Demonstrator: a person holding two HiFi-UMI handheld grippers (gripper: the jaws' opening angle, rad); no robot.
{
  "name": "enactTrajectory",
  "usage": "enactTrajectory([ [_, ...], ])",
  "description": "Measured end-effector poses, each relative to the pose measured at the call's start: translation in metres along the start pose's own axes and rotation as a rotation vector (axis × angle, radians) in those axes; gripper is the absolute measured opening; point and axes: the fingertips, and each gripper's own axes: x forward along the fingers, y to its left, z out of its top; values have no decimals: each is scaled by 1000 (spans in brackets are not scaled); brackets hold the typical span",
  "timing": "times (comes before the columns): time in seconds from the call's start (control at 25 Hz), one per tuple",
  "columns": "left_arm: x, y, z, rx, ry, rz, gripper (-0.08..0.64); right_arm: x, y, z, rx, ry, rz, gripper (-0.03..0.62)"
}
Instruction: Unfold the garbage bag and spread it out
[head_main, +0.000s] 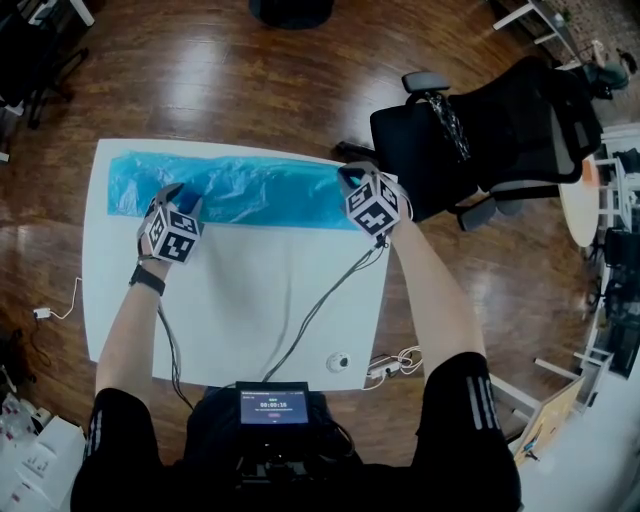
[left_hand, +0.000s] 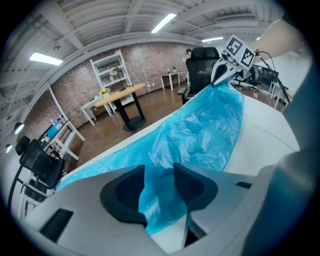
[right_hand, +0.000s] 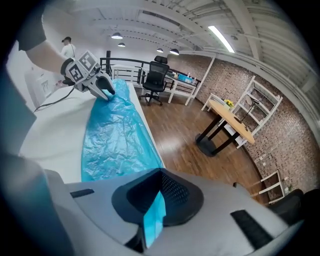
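White table (head_main: 250, 300) filled most of the head view. The blue garbage bag (head_main: 250, 190) lay along the table's far edge as a long, flat, crinkled strip, reaching nearly from the table's left end to its right end. Lengthways it looked stretched out but it was narrow, so my read is that opening it widthways was not yet done. You kept one gripper at each end of the strip, probably to hold it taut and to draw a layer toward the table's near edge.

Left gripper (left_hand: 159, 187), over the table's far left part: jaws stood apart, with bag film rising between the pads (left_hand: 122, 192) and no clamp visible. That end was only straddled, likely lined up for a bite.

Right gripper (right_hand: 158, 197), by the table's far right corner: jaws were closed tight on a thin fold of the blue film, and a small tab stuck out behind the pads. That edge pinch suits lifting one layer, not the whole strip.

Cables (head_main: 320, 300) trailed from both grippers back over the table's near edge, clear of the bag.
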Motion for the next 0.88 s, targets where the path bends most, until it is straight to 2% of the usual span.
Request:
enactTrajectory([
  [0.32, 2, 0, 2, 16, 19, 17, 186, -44, 7, 26, -88, -124, -85, 20],
  [0.6, 1, -1, 3, 57, 45, 29, 187, -77, 28, 45, -221, -199, -145, 18],
  [0.76, -10, 6, 16, 149, 21, 84, 186, -93, 41, 49, -245, -245, -149, 18],
  [0.88, -19, 20, 32, 291, 3, 154, 186, -105, 48, 55, -253, -292, -152, 18],
])
